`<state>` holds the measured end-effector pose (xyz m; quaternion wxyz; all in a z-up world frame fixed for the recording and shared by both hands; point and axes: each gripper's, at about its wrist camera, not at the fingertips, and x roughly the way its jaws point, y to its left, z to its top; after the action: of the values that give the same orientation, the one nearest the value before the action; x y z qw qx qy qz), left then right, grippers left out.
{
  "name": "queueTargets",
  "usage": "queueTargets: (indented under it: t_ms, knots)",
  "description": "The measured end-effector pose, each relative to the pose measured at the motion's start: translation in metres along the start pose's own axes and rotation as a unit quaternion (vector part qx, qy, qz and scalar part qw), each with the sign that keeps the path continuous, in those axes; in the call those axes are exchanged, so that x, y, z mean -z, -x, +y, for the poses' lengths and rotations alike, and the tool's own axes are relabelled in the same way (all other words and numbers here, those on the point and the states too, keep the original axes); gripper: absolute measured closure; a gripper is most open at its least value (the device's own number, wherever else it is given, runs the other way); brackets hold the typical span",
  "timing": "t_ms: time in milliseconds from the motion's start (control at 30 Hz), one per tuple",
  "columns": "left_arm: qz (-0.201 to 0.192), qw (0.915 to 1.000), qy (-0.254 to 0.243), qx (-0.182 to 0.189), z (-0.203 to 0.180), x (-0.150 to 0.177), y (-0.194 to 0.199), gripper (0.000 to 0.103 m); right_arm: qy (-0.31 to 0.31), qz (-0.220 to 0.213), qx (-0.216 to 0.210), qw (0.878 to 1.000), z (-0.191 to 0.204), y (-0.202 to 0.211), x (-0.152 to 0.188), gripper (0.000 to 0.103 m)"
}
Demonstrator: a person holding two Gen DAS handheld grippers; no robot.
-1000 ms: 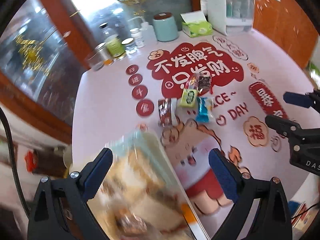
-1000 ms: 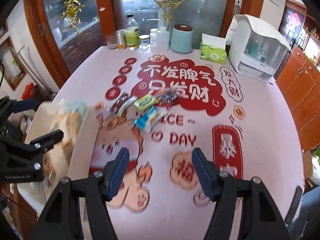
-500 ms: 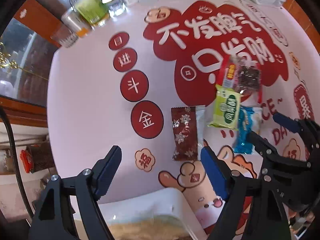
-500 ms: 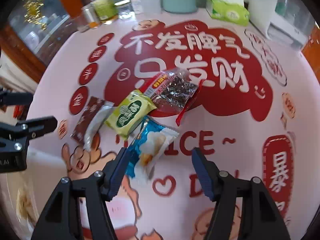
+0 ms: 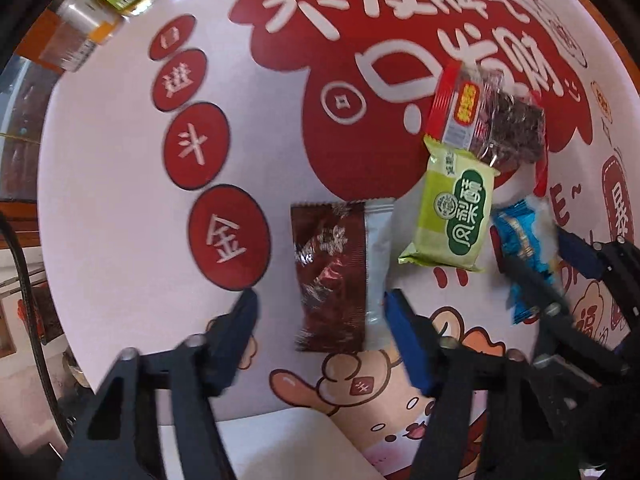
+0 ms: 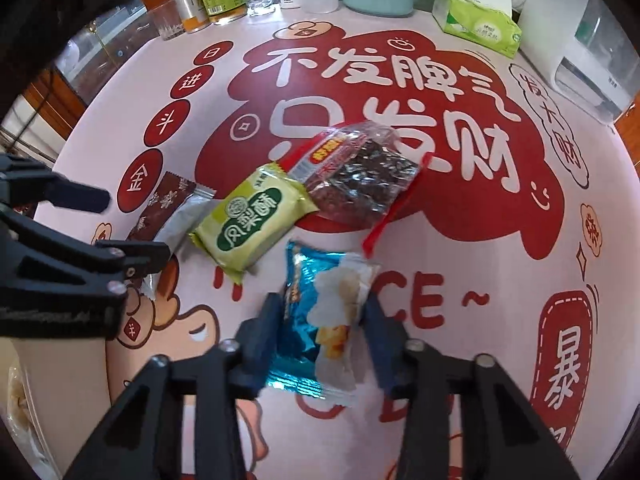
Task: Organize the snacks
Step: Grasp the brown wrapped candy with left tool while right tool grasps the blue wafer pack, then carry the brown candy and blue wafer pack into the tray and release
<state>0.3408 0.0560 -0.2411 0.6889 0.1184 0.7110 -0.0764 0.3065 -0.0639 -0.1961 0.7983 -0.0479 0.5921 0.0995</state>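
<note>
Now your right gripper point(image 6: 320, 320) has just closed onto the blue packet point(image 6: 320, 320); your left gripper point(image 5: 320, 312), narrowing, straddles the brown packet point(image 5: 332, 276) without pressing it.

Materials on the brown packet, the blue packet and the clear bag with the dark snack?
Brown packet: glossy plastic film, likely foil-lined; shiny creases, silvery edge strip, crimped ends.
Blue packet: metallic-looking film; bright crinkled glints.
Clear bag: thin transparent plastic; contents show through, wrinkles catch light.

Black jaws, blue pads point(image 5: 404, 332), silver screws
</note>
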Motion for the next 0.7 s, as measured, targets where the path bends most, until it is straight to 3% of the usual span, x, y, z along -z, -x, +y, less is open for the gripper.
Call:
queueTargets:
  t_ms: [233, 400, 700]
  knots:
    - [-0.003, 0.9996, 0.013, 0.025, 0.005, 0.0, -0.006, 0.066, -0.009, -0.001, -0.013, 1.0, -0.012, -0.002, 0.006, 0.072]
    - [-0.02, 0.9997, 0.014, 0.008, 0.0, 0.001, -0.001, 0.069, -0.003, -0.003, -0.012, 1.0, -0.012, -0.001, 0.008, 0.072]
    - [-0.055, 0.9976, 0.029, 0.03, -0.023, 0.024, 0.039, 0.07, -0.006, -0.004, -0.022, 1.0, -0.012, 0.016, 0.014, 0.073]
